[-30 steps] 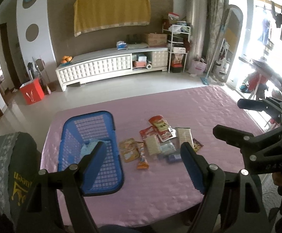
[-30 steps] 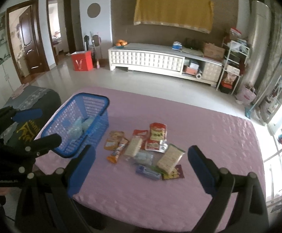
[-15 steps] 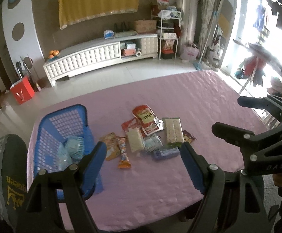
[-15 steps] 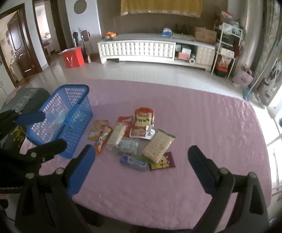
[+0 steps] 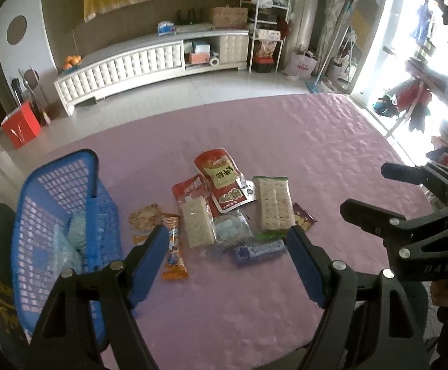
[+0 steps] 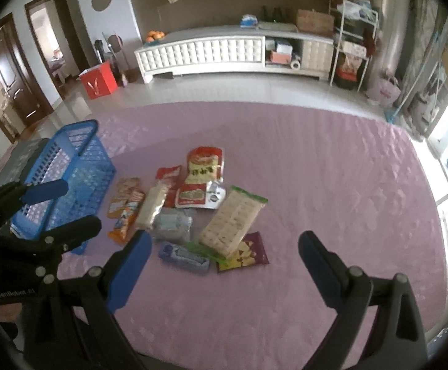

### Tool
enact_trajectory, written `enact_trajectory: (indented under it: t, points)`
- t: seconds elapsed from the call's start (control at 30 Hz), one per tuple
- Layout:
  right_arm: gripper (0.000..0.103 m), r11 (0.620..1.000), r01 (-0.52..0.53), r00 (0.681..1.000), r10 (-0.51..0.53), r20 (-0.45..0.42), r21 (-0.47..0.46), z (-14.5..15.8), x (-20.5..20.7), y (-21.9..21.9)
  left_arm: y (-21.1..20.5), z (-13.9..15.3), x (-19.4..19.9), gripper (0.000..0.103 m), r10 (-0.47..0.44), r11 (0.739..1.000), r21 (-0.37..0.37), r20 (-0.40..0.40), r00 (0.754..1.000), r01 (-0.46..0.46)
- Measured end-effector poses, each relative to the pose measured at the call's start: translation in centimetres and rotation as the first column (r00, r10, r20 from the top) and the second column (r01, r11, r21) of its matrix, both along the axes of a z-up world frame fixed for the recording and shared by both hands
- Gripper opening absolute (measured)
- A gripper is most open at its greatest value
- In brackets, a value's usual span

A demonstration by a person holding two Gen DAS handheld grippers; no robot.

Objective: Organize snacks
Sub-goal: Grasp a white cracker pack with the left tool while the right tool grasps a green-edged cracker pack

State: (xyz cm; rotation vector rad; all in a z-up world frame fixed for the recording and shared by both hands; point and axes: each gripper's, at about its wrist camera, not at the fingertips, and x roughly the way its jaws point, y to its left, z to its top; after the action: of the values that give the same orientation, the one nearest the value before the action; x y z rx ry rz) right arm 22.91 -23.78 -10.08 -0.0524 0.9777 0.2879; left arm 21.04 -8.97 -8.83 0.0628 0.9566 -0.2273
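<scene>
Pink table (image 5: 331,160), jumbled snack packets (image 5: 224,212)

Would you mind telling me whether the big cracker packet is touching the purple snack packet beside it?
Touching. In the right wrist view the cracker packet lies over the top edge of the purple packet, with no cloth showing between them.

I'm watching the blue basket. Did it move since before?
Cannot tell. The basket keeps its place beside the snack pile; only the cameras came closer, so it sits nearer the picture's left edge.
</scene>
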Motion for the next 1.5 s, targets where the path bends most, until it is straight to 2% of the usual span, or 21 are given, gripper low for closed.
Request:
enact_trajectory:
  t: [0.17, 0.27, 0.5, 0.6, 0.73, 0.87, 1.0, 1.13, 1.3, 1.43, 1.5]
  points:
    - [0.098, 0.999, 0.036, 0.997, -0.034, -0.074, 0.029, -3.2, 2.4, -0.2, 0.3, -2.9, 2.6, 0.077, 0.025, 1.000, -0.016, -0.050, 0.998, -0.026]
    - [0.098, 0.997, 0.055, 0.993, -0.050, -0.107, 0.045, -4.9, 3.6, -0.2, 0.3, -5.1, 4.1, 0.077, 0.044, 0.999, 0.008, -0.071, 0.996, -0.044]
    - [0.098, 0.989, 0.139, 0.978, -0.129, -0.167, 0.046, -7.7, 6.2, -0.7, 1.1, -9.2, 6.4, 0.077, 0.087, 0.996, -0.005, -0.130, 0.988, -0.089]
    - [0.098, 0.985, 0.165, 0.972, -0.155, -0.176, 0.045, -8.5, 7.2, -0.9, 1.5, -10.3, 7.2, 0.077, 0.105, 0.994, 0.001, -0.138, 0.985, -0.105]
    - [0.098, 0.983, 0.183, 0.965, -0.175, -0.198, 0.023, -9.7, 7.9, -1.0, 2.0, -11.4, 8.1, 0.077, 0.115, 0.993, 0.048, -0.127, 0.985, -0.110]
    - [0.098, 0.983, 0.181, 0.964, -0.181, -0.193, -0.022, -10.3, 8.0, -0.9, 2.5, -12.5, 9.1, 0.076, 0.107, 0.994, 0.032, -0.147, 0.983, -0.104]
    - [0.098, 0.984, 0.180, 0.961, -0.177, -0.212, -0.001, -10.6, 8.0, -0.9, 2.5, -13.4, 9.5, 0.076, 0.103, 0.994, 0.049, -0.158, 0.982, -0.097]
    - [0.098, 0.983, 0.182, 0.960, -0.184, -0.213, -0.028, -10.7, 8.2, -0.9, 2.3, -14.2, 9.9, 0.068, 0.101, 0.994, 0.064, -0.157, 0.982, -0.092]
    - [0.098, 0.986, 0.152, 0.964, -0.162, -0.210, -0.064, -11.0, 8.1, -0.2, 2.3, -14.5, 10.5, 0.057, 0.099, 0.995, 0.048, -0.158, 0.983, -0.092]
    - [0.085, 0.993, 0.110, 0.958, -0.116, -0.261, -0.039, -12.2, 8.0, 0.0, 2.3, -14.7, 10.6, 0.047, 0.085, 0.996, 0.050, -0.154, 0.984, -0.078]
    - [0.083, 0.993, 0.093, 0.964, -0.107, -0.242, -0.071, -12.2, 7.7, 0.2, 2.1, -14.7, 10.6, 0.044, 0.079, 0.995, 0.064, -0.150, 0.986, -0.070]
